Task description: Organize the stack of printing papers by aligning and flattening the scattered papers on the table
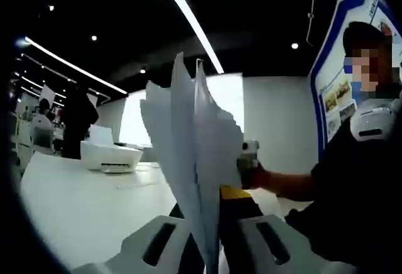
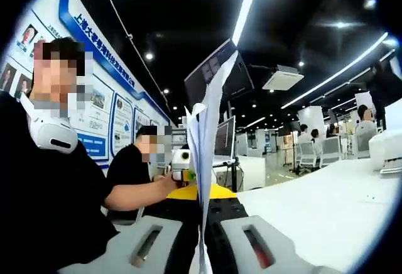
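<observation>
I hold a sheaf of papers [image 1: 195, 154] upright between my two tools, edge-on to both cameras and lifted clear of the white worktop [image 1: 81, 205]. In the left gripper view my left tool [image 1: 210, 239] is closed on the lower edge of the sheaf, the sheets fanning apart toward the top with their upper corners uneven. In the right gripper view my right tool [image 2: 202, 239] grips the same papers [image 2: 206, 142] from the opposite side, the stack rising thin and vertical between its jaws. The other tool's yellow part [image 2: 188, 192] shows just behind the sheets in that view. A white printer [image 1: 110, 154] sits farther back on the worktop. A dark monitor [image 2: 217, 76] hangs overhead, long ceiling lights [image 2: 245, 7] run above, and a blue-edged wall board [image 2: 107, 98] stands behind a seated person in a black shirt [image 2: 129, 170].
</observation>
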The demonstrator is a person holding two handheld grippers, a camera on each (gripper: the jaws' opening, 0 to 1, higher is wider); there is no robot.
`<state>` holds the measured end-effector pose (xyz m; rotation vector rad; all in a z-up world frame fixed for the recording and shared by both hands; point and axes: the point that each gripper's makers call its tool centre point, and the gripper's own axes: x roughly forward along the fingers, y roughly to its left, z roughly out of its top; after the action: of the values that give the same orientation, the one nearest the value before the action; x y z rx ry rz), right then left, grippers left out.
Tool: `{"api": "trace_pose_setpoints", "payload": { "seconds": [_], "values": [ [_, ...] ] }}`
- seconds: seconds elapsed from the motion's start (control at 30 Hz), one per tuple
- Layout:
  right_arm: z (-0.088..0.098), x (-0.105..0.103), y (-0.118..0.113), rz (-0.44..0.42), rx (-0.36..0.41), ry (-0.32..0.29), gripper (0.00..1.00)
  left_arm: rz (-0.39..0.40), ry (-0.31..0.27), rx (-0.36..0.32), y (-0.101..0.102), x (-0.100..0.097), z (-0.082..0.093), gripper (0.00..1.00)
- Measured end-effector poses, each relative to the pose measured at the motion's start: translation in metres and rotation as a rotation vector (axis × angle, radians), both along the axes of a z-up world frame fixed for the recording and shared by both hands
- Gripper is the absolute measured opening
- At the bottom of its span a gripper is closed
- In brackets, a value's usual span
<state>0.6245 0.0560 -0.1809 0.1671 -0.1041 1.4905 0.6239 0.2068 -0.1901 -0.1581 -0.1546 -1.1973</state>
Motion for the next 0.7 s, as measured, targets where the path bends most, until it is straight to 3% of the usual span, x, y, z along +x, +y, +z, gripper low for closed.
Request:
{"api": "trace_pose_setpoints", "payload": {
  "seconds": [0.23, 0.33, 0.5, 0.53, 0.57, 0.63, 0.67, 0.7],
  "values": [
    [-0.008, 0.006, -0.011, -0.158, -0.137, -0.074, 0.00, 0.184, 0.024, 0.071, -0.027, 0.002, -0.005, 0.05],
    [-0.006, 0.006, -0.019, -0.206, -0.152, -0.097, 0.00, 0.222, 0.021, 0.081, -0.023, 0.006, -0.004, 0.05],
    [-0.003, 0.012, -0.031, -0.287, -0.165, -0.135, 0.00, 0.277, 0.000, 0.097, -0.035, 0.003, 0.000, 0.06],
    [-0.005, 0.013, -0.031, -0.291, -0.166, -0.138, 0.00, 0.290, -0.008, 0.108, -0.026, 0.009, -0.001, 0.06],
    [-0.008, 0.015, -0.032, -0.296, -0.171, -0.141, 0.02, 0.294, -0.035, 0.131, -0.028, 0.010, -0.003, 0.06],
    [-0.018, 0.023, -0.036, -0.320, -0.186, -0.099, 0.23, 0.300, -0.030, 0.167, -0.030, 0.012, -0.013, 0.10],
    [-0.020, 0.023, -0.036, -0.316, -0.188, -0.088, 0.34, 0.307, -0.027, 0.165, -0.029, 0.013, -0.015, 0.17],
    [-0.026, 0.023, -0.037, -0.314, -0.201, -0.072, 0.36, 0.309, -0.016, 0.154, -0.025, 0.016, -0.017, 0.25]
  ]
}}
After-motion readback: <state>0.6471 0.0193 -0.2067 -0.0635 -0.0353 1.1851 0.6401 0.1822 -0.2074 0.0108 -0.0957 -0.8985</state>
